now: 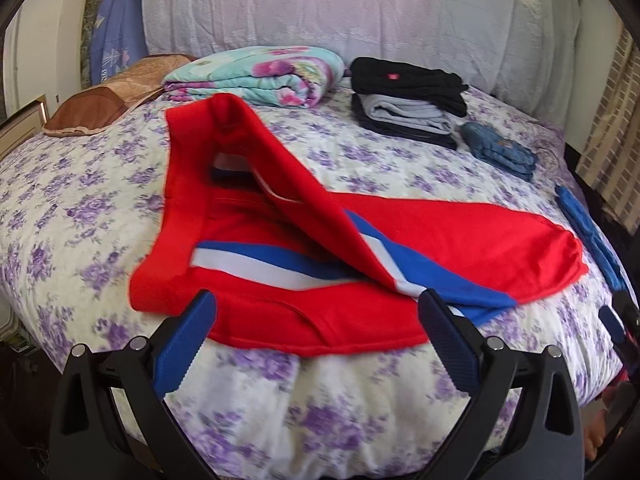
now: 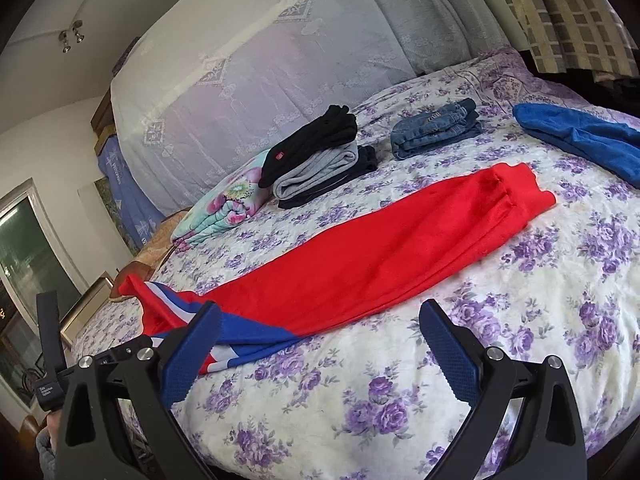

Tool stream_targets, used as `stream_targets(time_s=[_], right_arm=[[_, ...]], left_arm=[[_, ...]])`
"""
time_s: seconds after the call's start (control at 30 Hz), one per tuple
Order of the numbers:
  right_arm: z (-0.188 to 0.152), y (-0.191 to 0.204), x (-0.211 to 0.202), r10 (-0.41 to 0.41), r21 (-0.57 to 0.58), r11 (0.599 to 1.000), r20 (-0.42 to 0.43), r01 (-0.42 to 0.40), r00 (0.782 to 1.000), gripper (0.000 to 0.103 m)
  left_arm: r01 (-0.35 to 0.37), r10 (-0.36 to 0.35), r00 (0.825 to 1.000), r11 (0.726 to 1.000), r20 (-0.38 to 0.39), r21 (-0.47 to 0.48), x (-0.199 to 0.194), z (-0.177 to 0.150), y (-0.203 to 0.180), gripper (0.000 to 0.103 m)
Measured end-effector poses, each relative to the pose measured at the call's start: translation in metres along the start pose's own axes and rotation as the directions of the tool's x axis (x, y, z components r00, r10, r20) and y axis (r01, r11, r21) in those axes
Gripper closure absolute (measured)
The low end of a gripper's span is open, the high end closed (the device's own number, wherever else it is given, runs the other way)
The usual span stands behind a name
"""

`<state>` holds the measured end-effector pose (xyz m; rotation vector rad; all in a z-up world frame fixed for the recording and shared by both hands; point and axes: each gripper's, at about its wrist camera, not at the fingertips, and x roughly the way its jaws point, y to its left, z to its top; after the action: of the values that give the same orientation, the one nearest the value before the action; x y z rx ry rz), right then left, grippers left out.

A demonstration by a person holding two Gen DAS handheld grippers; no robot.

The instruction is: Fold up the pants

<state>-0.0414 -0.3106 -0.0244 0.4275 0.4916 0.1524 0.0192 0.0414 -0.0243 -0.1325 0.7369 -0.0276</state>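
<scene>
Red track pants [image 1: 280,248] lie on the bed [image 1: 60,208], on the purple-floral bedspread, near its front edge. Waistband [image 1: 168,216] toward the left, legs running right. One side of the waist area is flipped over on a diagonal, leaving a raised fold [image 1: 280,160] with the inside open beneath it. Blue-and-white side stripe [image 1: 256,264] shows on the lower layer and again on the flipped panel. In the right wrist view the legs lie stacked and stretch away to the cuffs [image 2: 516,188], flat on the bedspread.

Left gripper [image 1: 318,316]: jaws spread wide, nothing between them, hovering over the near hem of the pants. Whether the right-hand fingertip touches the striped cloth, can't tell.

Right gripper [image 2: 318,324]: jaws also wide apart, empty. Its left-hand fingertip overlaps the striped part of the pants in view; contact unclear. The other fingertip is over bare bedspread.

Behind the pants, well apart:
- stack of folded clothes [image 1: 408,100], black on top, grey in the middle, dark at the bottom
- folded jeans [image 1: 500,152] just right of the stack
- folded floral blanket [image 1: 260,76] left of the stack
- brown pillow [image 1: 112,96] at far left
- blue garment [image 2: 580,136] lying flat near the right edge of the bed

Lace-covered headboard [image 1: 360,12] at the back.
</scene>
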Motion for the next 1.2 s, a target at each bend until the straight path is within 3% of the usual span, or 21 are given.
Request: stream_targets(time_s=[0.13,0.5,0.63,0.8,0.93,1.07,1.2], right_arm=[[-0.003,0.007,0.008,-0.004,-0.030,1.000,-0.025,0.003,1.000,0.004],[-0.003,-0.004,0.011,-0.022,0.009,1.000,-0.029,0.022,0.999,0.004],[-0.003,-0.011,0.010,-0.027,0.025,0.999,-0.023,0.027,0.999,0.004],[0.000,-0.019,0.011,-0.020,0.043,0.999,-0.017,0.021,1.000,0.004],[0.002,-0.026,0.010,-0.025,0.056,0.998,-0.006,0.025,1.000,0.004],[0.005,-0.034,0.009,-0.026,0.066,0.998,0.004,0.026,1.000,0.004],[0.013,-0.047,0.008,-0.065,0.057,0.996,0.012,0.064,0.998,0.004]], left_arm=[[0.010,-0.012,1.000,0.999,-0.027,-0.050,0.008,0.013,0.015,0.005],[0.013,-0.013,1.000,1.000,-0.008,-0.007,0.028,0.057,0.002,0.005],[0.006,-0.007,1.000,0.999,-0.027,-0.037,0.040,0.071,0.009,0.006],[-0.002,-0.005,0.996,0.997,-0.091,-0.082,0.057,0.077,0.026,0.047],[0.019,-0.036,0.991,0.991,-0.132,-0.131,0.068,0.074,0.038,0.047],[0.068,-0.091,0.986,0.985,-0.140,-0.161,0.067,0.070,0.042,0.077],[0.090,-0.113,0.985,0.981,-0.131,-0.173,0.059,0.063,0.044,0.087]])
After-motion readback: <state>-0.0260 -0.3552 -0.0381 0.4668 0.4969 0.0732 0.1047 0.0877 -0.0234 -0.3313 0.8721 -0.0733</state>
